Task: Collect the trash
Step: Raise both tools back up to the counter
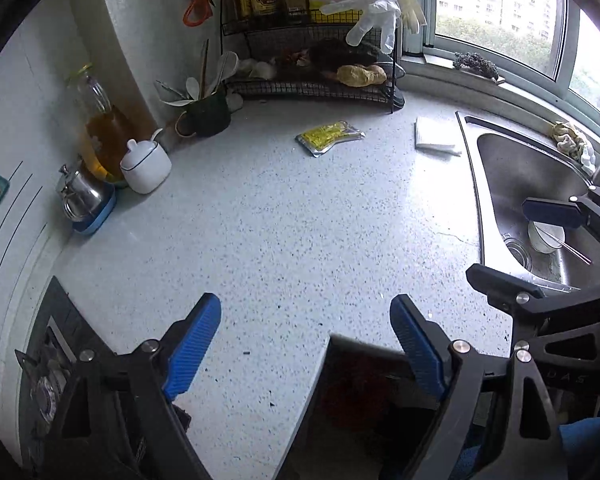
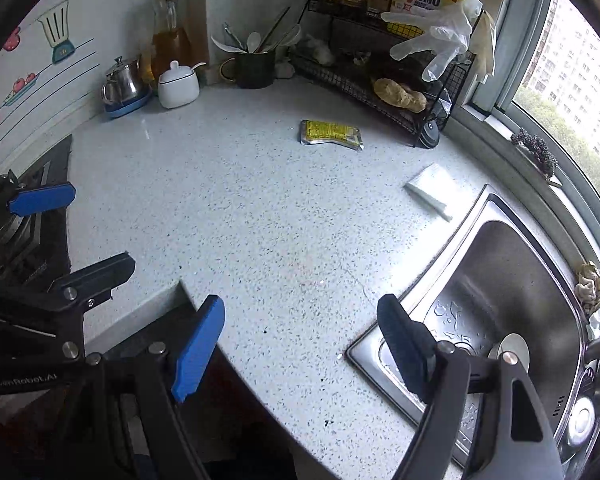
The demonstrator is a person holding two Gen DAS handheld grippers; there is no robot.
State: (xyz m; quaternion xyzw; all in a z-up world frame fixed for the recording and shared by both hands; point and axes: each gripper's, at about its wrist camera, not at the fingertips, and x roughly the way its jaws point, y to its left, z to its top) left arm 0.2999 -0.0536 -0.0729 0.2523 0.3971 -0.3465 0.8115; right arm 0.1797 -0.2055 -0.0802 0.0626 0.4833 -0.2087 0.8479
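Note:
A yellow foil packet (image 1: 329, 137) (image 2: 331, 135) lies flat on the speckled counter (image 1: 280, 232) (image 2: 260, 220), in front of the wire rack. A folded white paper (image 1: 436, 136) (image 2: 430, 191) rests by the sink's far corner. My left gripper (image 1: 304, 320) hangs open above the counter's front edge with nothing between its blue pads; it also shows at the left in the right wrist view (image 2: 102, 226). My right gripper (image 2: 302, 316) is open and empty too, over the counter beside the sink, and appears at the right in the left wrist view (image 1: 500, 238). Both are well short of the packet.
A steel sink (image 1: 496, 176) (image 2: 512, 248) holds a white bowl with chopsticks (image 1: 546, 236). A black wire rack (image 1: 312, 86) (image 2: 364, 84) with hanging gloves, a utensil mug (image 1: 208, 114), a white lidded pot (image 1: 146, 164), a kettle and an oil bottle line the back. A stove (image 1: 48, 360) sits left.

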